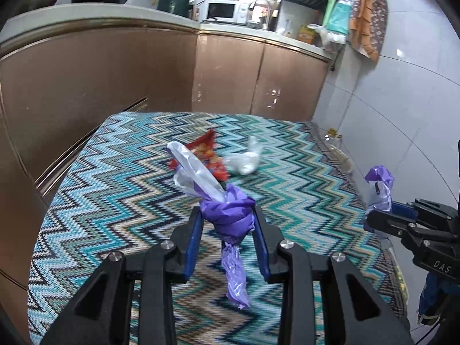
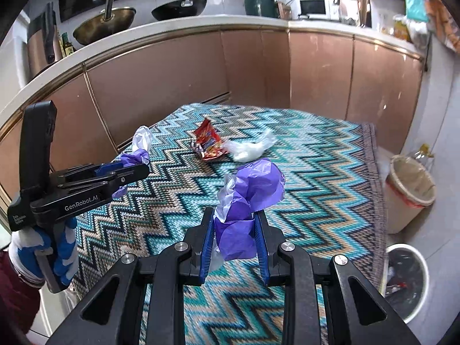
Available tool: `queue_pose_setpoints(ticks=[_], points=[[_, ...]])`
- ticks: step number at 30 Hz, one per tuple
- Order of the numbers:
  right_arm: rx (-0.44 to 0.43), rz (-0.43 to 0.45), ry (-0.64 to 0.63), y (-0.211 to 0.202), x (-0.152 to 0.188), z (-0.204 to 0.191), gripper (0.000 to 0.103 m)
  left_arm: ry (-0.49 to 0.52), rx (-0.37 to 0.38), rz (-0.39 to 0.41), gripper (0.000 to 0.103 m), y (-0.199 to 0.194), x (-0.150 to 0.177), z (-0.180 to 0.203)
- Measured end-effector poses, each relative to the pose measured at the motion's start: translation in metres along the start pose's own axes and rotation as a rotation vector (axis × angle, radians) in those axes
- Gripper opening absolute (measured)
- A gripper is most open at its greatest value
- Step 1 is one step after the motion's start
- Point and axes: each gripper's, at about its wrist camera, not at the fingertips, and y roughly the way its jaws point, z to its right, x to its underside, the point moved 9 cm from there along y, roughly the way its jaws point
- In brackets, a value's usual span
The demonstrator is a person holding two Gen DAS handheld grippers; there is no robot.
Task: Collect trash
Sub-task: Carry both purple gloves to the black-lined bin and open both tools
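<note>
My left tongs (image 1: 227,215) are pinched on a bunched purple bag (image 1: 230,215), a twist of it trailing down between the fingers and a pale strip of plastic sticking up past the tips. My right tongs (image 2: 234,224) are likewise clamped on a crumpled wad of purple plastic (image 2: 244,215) with a bit of white film in it, the wad ballooning above the blue pads (image 2: 207,244). In the right view my left hand (image 2: 61,247), in a blue-and-white glove, grips the handle of its tongs off to the left. Both bundles hang above the counter (image 1: 120,184), which is covered in a teal, black and cream zigzag cloth. Farther out on that cloth lie a red snack wrapper (image 2: 207,143) and, just beside it, a crumpled clear plastic bag (image 2: 250,148). Past the counter's right edge, on the pale tiled floor, stand a beige bin (image 2: 408,198) with a liner and a white bin (image 2: 405,281) with rubbish inside. Behind runs a row of copper-coloured cabinets (image 2: 172,80) under a white worktop carrying a wok (image 2: 103,27), a black frying pan (image 2: 179,7) and a microwave (image 2: 314,7).
</note>
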Motion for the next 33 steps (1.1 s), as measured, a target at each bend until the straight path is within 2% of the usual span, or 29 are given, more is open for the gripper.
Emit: queue_pose_setpoints(ticks=[7, 16, 26, 33], points=[[0.078, 0.068, 0.024, -0.042, 0.007, 0.037, 0.027, 0.067, 0.077, 0.01, 0.032, -0.001, -0.011, 0.07], [0.24, 0.127, 0.117, -0.087, 0.025, 0.117, 0.027, 0.186, 0.221, -0.02, 0.032, 0.023, -0.017, 0.179], [0.423, 0.131, 0.242, -0.116, 0.057, 0.208, 0.027, 0.32, 0.374, -0.093, 0.032, 0.064, -0.005, 0.29], [0.506, 0.121, 0.335, -0.129, 0.079, 0.265, 0.027, 0.389, 0.45, -0.142, 0.032, 0.093, 0.009, 0.349]])
